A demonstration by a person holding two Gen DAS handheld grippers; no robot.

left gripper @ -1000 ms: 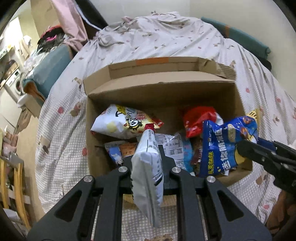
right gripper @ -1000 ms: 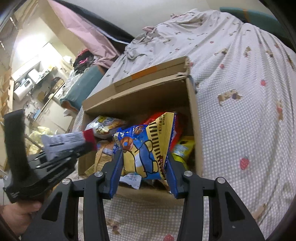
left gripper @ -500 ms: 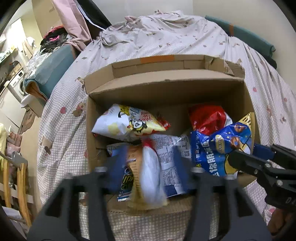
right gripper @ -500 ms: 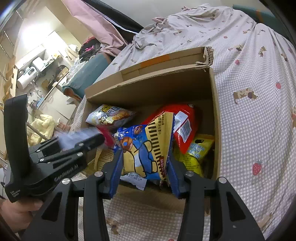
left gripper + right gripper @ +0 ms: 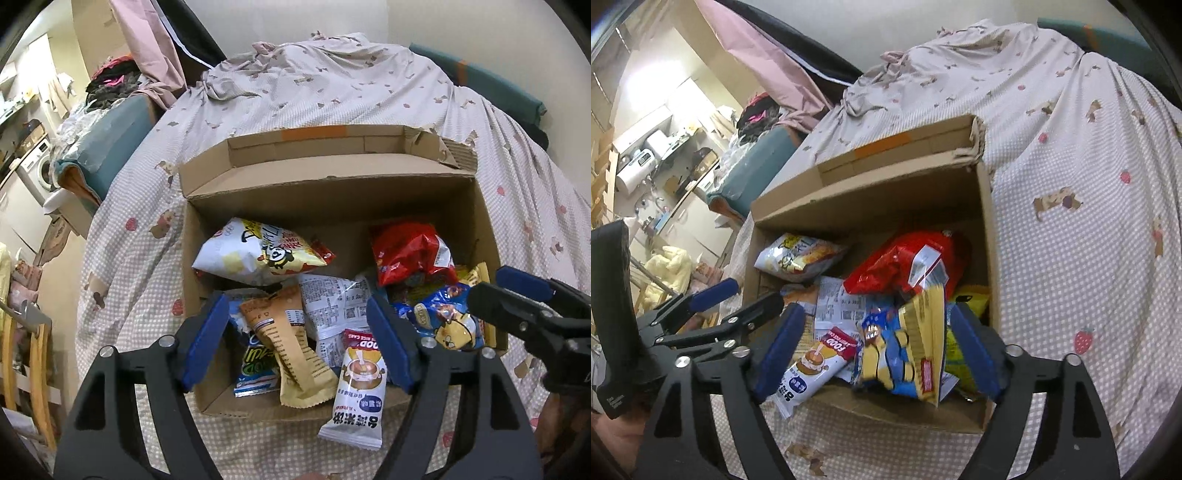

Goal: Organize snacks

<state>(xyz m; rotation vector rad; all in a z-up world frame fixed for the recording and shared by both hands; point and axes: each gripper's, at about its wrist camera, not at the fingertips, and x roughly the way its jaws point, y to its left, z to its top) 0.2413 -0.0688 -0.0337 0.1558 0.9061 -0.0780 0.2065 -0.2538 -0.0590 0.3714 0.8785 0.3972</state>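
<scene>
Meanwhile, both tongs were held over the near edge of a cardboard box point(image 5: 332, 206) that was set on a dotted bedspread point(image 5: 314, 85).

The left gripper point(image 5: 299, 343) was seen with its blue pads point(image 5: 205, 338) spread and widening further; nothing was pinched by them. Between its two pads, and touched by neither, a tan sachet point(image 5: 291, 350) was seen lying inside the box, propped against the near wall. Just beside the inner face of the right-hand pad, a white rice-cake packet point(image 5: 360, 387) was draped over the near rim of the box, its lower end hanging outside. Beyond the pad tips, a white-and-yellow chip bag point(image 5: 258, 254) was leaned at the far left of the box, and a white printed wrapper point(image 5: 332, 299) was spread between the pads, further in. Whether the packet was touched by the pad could not be told.

The right gripper point(image 5: 879, 347) was likewise seen with its jaws parted and opening wider. A blue-and-yellow snack bag point(image 5: 905, 350) was caught, slightly blurred, between its pads, apart from both and tilted over the near wall of the box. Beyond its tips a red bag point(image 5: 908, 262) was lain on the heap, and a yellow packet point(image 5: 971, 295) was wedged just past the right-hand pad, against the box's side wall. The left tongs were seen to the left of the right ones, near but not touching.
</scene>
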